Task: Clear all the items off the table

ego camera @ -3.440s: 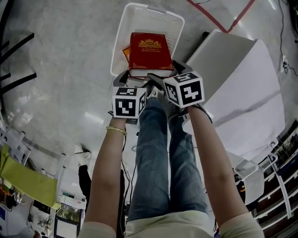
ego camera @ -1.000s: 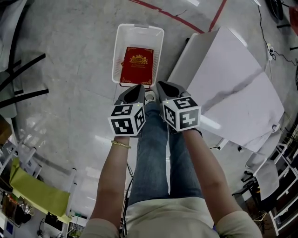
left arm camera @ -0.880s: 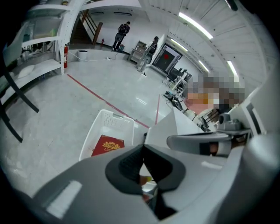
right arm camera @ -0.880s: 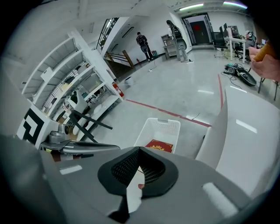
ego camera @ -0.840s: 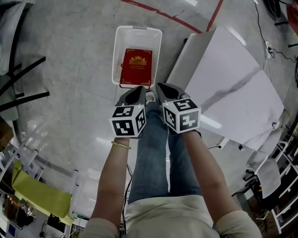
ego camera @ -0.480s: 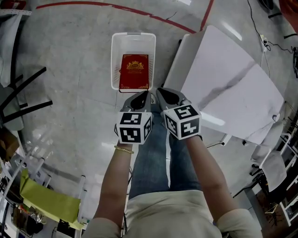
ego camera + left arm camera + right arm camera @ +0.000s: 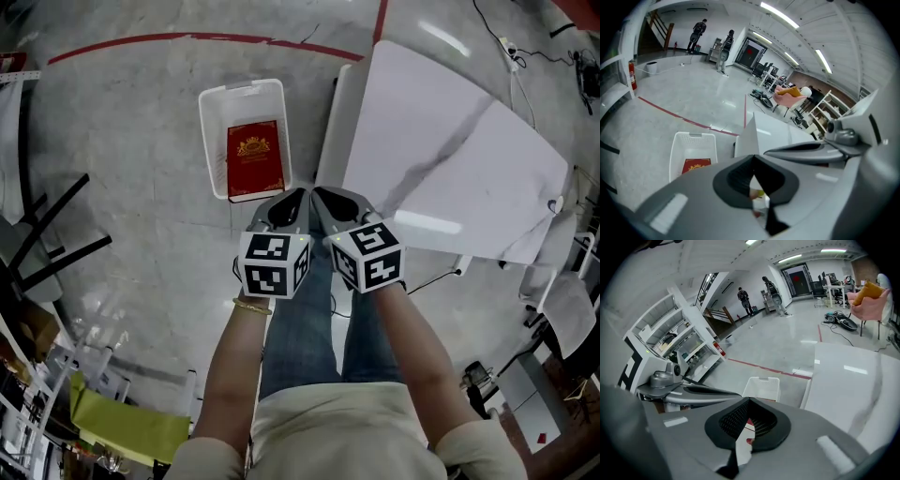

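Left gripper [image 7: 284, 208] and right gripper [image 7: 330, 202] are both closed and empty. Red book [image 7: 254, 159] lies in the white basket [image 7: 208, 122] just ahead of them. Table [image 7: 450, 150] to their right looks bare, so the task seems finished.

Head view: set high, facing steeply down past forearms and legs onto the floor, with the white basket [image 7: 208, 131], the red book [image 7: 254, 159] inside it and the white table [image 7: 450, 150] all far below and small. Left gripper view: mounted just behind the left gripper [image 7: 286, 202], looking along its own jaws, slanting down and forward across the hall; very near the jaws, far from everything else. Right gripper view: likewise behind the right gripper [image 7: 328, 199], on the same downward slant. Shared by all three: basket, table, red floor line [image 7: 187, 39]. Shared sideways: the neighbouring gripper, caught at the edge of each gripper view.
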Tool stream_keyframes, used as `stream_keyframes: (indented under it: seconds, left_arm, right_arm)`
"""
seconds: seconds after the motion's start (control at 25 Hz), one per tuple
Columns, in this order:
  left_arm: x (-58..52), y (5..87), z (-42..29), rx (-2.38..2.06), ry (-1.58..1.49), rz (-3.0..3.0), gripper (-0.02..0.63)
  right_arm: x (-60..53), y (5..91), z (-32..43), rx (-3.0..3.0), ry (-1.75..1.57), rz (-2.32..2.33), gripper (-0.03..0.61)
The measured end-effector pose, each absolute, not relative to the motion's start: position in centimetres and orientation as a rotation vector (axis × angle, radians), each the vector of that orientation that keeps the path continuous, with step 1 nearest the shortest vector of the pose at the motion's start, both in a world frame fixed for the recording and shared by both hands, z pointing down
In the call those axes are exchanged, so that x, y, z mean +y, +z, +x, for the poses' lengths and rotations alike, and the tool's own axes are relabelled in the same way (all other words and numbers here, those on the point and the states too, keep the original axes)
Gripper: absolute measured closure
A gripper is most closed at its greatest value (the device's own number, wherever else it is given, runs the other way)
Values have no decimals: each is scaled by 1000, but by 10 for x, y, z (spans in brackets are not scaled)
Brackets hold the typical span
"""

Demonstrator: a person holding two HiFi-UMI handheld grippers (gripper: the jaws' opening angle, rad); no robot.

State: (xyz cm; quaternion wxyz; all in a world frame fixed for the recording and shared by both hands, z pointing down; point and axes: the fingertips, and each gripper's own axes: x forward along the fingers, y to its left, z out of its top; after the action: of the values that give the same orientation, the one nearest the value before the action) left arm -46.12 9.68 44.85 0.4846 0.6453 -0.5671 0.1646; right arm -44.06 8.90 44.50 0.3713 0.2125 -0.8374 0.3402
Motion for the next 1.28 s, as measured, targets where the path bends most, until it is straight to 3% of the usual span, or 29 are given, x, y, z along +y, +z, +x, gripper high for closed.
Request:
stream_keyframes:
  seconds: [0.76, 1.28]
  left_arm:
    - [65, 426, -339, -1359, 399, 1646, 604]
    - [78, 421, -183, -1244, 430, 1752, 604]
  right_arm:
    - [61, 430, -299, -2189, 909, 705, 580]
    - [73, 422, -137, -2175, 940, 906, 580]
